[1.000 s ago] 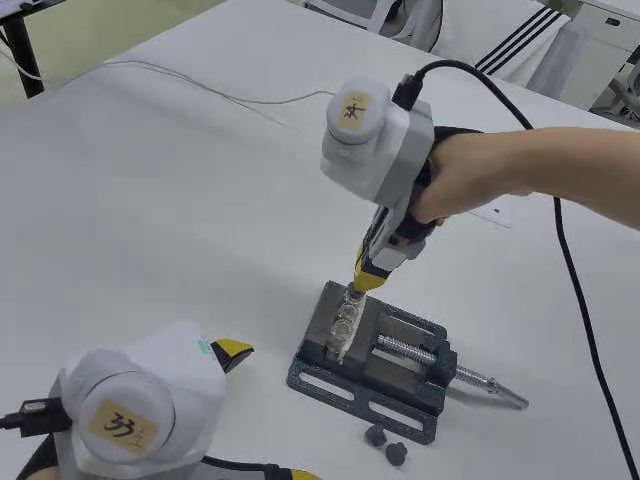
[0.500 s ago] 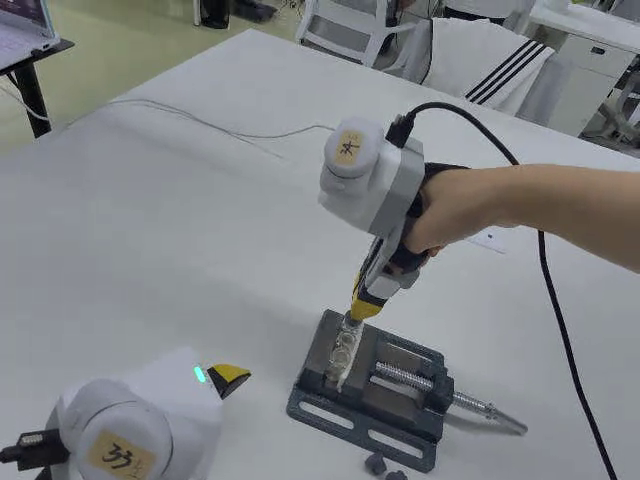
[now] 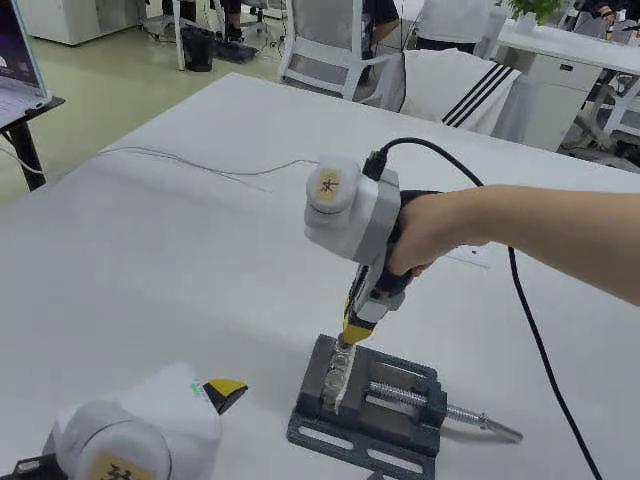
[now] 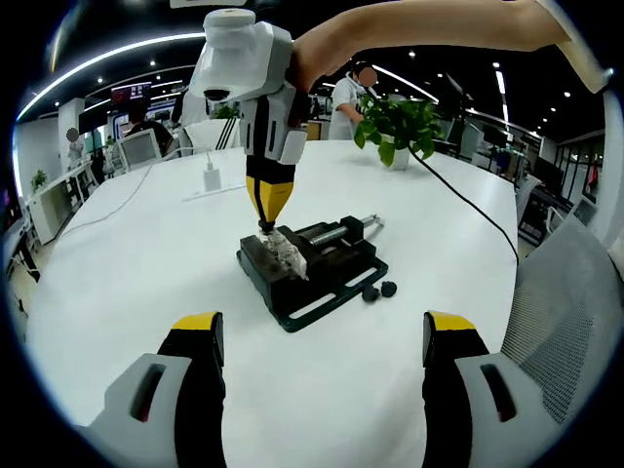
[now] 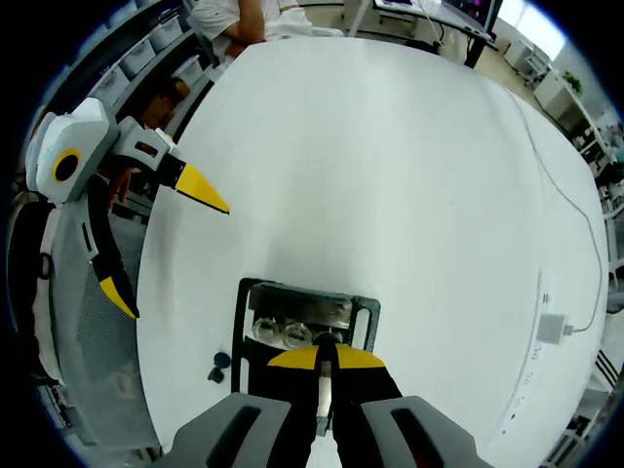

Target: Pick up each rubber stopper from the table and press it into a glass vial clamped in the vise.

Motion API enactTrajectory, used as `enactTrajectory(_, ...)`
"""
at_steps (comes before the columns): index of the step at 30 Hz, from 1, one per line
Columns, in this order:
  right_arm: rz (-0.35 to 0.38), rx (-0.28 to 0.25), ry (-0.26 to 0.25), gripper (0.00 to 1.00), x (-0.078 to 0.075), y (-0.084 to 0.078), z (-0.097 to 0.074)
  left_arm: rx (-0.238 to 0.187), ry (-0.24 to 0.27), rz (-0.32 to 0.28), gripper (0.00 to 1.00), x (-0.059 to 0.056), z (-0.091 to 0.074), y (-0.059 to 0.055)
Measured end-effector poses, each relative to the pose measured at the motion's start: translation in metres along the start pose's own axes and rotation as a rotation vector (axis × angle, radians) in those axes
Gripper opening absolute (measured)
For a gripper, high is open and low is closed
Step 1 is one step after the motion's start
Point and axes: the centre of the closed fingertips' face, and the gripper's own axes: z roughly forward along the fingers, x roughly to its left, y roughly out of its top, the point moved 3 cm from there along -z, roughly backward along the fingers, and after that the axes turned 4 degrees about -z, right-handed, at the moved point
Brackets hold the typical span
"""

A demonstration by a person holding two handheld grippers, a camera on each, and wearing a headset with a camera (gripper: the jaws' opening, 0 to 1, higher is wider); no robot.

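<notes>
Two rubber stoppers (image 4: 371,292) lie loose on the table (image 3: 150,250), just beside the vise (image 3: 398,402) on its screw side. They are not yet picked up.

1. Step in hand: pressing. The right gripper (image 3: 345,341) points steeply down, with its yellow tips at the mouth of a glass vial (image 3: 338,377) clamped in the vise. Its jaws are drawn together with a thin slit between them.
2. The left gripper (image 4: 323,328) hangs low on the near side of the vise and well apart from it. Its jaws are spread wide and carry nothing.
3. Next move, as a judgement: finish the downward push squarely along the vial's axis, since a sideways load could crack the glass or tilt the stopper. Then lift clear and go to the loose stoppers.

Limits of view:
- The right gripper's own tips cover the vial mouth, so a stopper between them is probable but cannot be confirmed, and neither can its seating depth.
- In the right gripper view, more than one vial seems to stand between the vise cheeks. The exact count, and which of them are already stopped, is unclear.
- The near edge of the vise is cut off in the head view.
</notes>
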Motion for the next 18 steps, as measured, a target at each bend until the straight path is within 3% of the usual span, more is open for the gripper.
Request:
enactTrajectory(11, -0.020, -0.093, -0.084, 0.01, 0.0007, -0.0034, -0.0010, 0.002, 0.001, 0.020, 0.82, -0.0029, -0.0045, 0.0030)
enactTrajectory(14, -0.021, -0.116, -0.121, 0.07, -0.0028, -0.0048, -0.0022, 0.003, 0.001, 0.024, 0.82, -0.0033, -0.0055, 0.0034)
enactTrajectory(18, 0.021, -0.154, -0.125, 0.20, 0.0006, -0.0094, -0.0048, 0.003, -0.001, 0.030, 0.82, -0.0035, -0.0069, 0.0044)
